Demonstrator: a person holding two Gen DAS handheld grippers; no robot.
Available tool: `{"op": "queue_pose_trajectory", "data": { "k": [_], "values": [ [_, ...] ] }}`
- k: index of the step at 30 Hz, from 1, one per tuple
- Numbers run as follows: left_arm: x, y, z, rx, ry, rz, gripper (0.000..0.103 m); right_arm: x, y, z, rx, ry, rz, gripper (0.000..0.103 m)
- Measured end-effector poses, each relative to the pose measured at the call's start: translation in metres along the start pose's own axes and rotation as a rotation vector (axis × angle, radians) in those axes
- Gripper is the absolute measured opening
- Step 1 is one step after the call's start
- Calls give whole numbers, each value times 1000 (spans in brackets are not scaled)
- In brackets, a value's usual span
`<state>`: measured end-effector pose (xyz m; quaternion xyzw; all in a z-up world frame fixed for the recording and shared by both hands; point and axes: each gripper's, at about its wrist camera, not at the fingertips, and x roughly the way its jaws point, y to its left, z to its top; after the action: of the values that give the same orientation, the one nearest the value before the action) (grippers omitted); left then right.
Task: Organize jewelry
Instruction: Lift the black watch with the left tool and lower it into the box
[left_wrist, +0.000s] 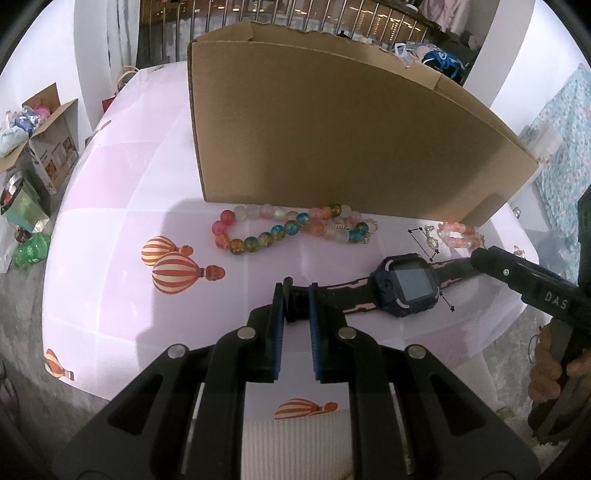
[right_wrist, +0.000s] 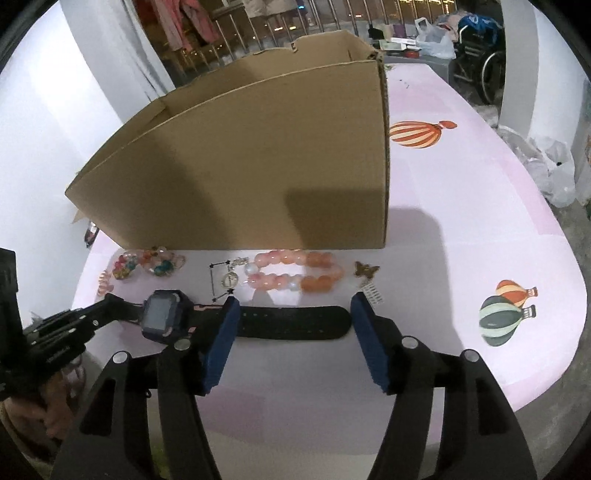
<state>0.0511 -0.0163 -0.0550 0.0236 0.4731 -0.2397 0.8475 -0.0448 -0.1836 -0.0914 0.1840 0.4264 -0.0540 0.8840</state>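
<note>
We have the left gripper (left_wrist: 297, 295) pinched down on one end of the watch (left_wrist: 408, 286) strap, jaws narrow with the band between the pads; we judge this pins the watch flat on the table (left_wrist: 122, 306) so it can be laid out straight. Our right gripper (right_wrist: 293, 306) stands at the other strap end with jaws wide, the strap lying across the gap and neither pad pressing on it, so that end looks let go. The watch lies stretched out along the near edge of the table, in front of the cardboard box (left_wrist: 332, 140), face up. Just behind it, against the foot of the box, sit the multicoloured bead bracelet (left_wrist: 280, 230) and the pink bead bracelet (left_wrist: 460, 234), with a small charm on a thin chain (left_wrist: 430, 242) between them; we take the row as things waiting to be sorted, the box likely their destination, though neither view shows its inside. The left view gives us the multicoloured beads clearly and the right gripper only as a dark arm coming in from the side with a hand below it. The right view shows what the left does not: the free strap end with its holes, the whole pink bracelet loop, a butterfly-shaped piece (right_wrist: 365, 269) and a small comb-like clip (right_wrist: 371, 291) near the right finger
</note>
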Motion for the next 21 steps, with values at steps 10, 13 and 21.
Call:
{"op": "queue_pose_trajectory", "data": {
  "k": [10, 13, 21],
  "values": [
    [2, 5, 2, -10, 8, -7, 11, -1, -3, 0, 40, 2, 33, 50],
    [2, 6, 2, -10, 8, -9, 11, -2, -2, -1, 50, 3, 43, 46],
    [1, 6, 0, -6, -6, -14, 11, -4, 1, -2, 75, -4, 109, 19]
  ]
}}
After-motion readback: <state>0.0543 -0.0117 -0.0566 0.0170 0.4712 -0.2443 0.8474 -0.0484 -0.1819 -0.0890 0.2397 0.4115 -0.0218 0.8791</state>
